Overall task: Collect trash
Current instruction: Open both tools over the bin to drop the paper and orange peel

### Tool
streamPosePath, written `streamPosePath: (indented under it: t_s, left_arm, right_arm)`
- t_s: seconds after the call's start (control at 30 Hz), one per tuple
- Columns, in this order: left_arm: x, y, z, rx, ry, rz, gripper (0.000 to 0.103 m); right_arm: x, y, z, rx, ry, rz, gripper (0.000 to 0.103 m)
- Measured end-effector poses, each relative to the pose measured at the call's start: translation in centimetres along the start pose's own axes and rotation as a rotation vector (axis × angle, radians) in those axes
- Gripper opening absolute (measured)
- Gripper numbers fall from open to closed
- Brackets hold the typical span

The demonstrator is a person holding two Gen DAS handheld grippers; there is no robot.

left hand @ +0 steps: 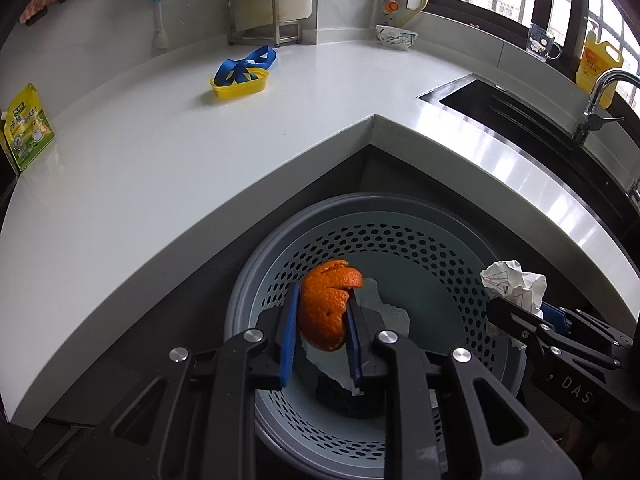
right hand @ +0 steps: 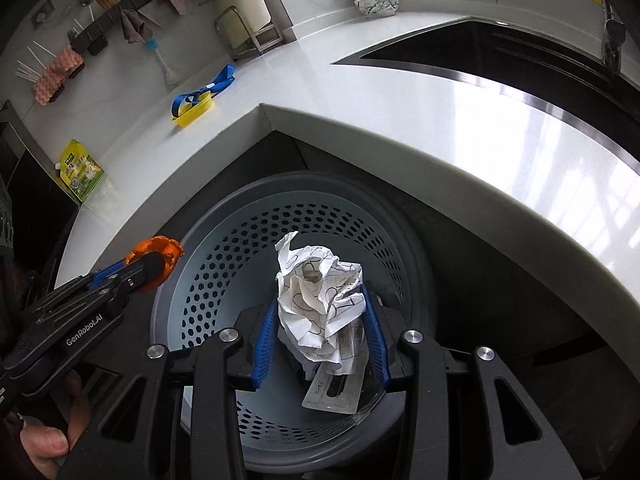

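My left gripper [left hand: 322, 312] is shut on an orange peel [left hand: 326, 308] and holds it over the grey perforated waste basket [left hand: 420, 248], which stands on the floor below the counter corner. My right gripper [right hand: 322, 316] is shut on a crumpled sheet of white paper [right hand: 320, 304], also over the basket [right hand: 248, 236]. In the left wrist view the right gripper [left hand: 516, 312] and its paper [left hand: 514, 284] hang over the basket's right rim. In the right wrist view the left gripper [right hand: 154, 266] and peel [right hand: 158, 246] sit over the left rim. Paper scraps and a flat wrapper [right hand: 334, 394] lie in the basket.
A white L-shaped counter [left hand: 160, 160] wraps around the basket. On it are a yellow dish with a blue strap [left hand: 240, 80], a green pouch [left hand: 26, 132], a bowl [left hand: 396, 37] and a metal rack [left hand: 256, 16]. A dark sink [left hand: 520, 116] with a tap is at the right.
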State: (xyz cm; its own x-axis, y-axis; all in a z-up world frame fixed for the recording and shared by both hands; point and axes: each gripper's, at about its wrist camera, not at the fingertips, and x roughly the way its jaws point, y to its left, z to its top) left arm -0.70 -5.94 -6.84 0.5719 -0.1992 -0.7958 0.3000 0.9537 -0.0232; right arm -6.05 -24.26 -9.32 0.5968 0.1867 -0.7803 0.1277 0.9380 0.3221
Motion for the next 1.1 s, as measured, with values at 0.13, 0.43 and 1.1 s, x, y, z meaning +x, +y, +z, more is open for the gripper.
streamPosePath:
  t_s: [0.13,0.43,1.1]
  left_arm:
    - [0.6,0.4,-0.2,-0.002,0.019,0.007,0.024]
    - [0.2,1.6,-0.4,-0.016,-0.007,0.043,0.063]
    - [0.0,1.9,-0.5,-0.024,0.002,0.047,0.069]
  right_arm:
    - [1.2,0.8,-0.3,-0.043,0.026,-0.021,0.037]
    - [1.4,0.5,0.2,-0.038,0.002,-0.024,0.058]
    - [0.9,-0.2,0.5,-0.018,-0.009,0.000,0.063]
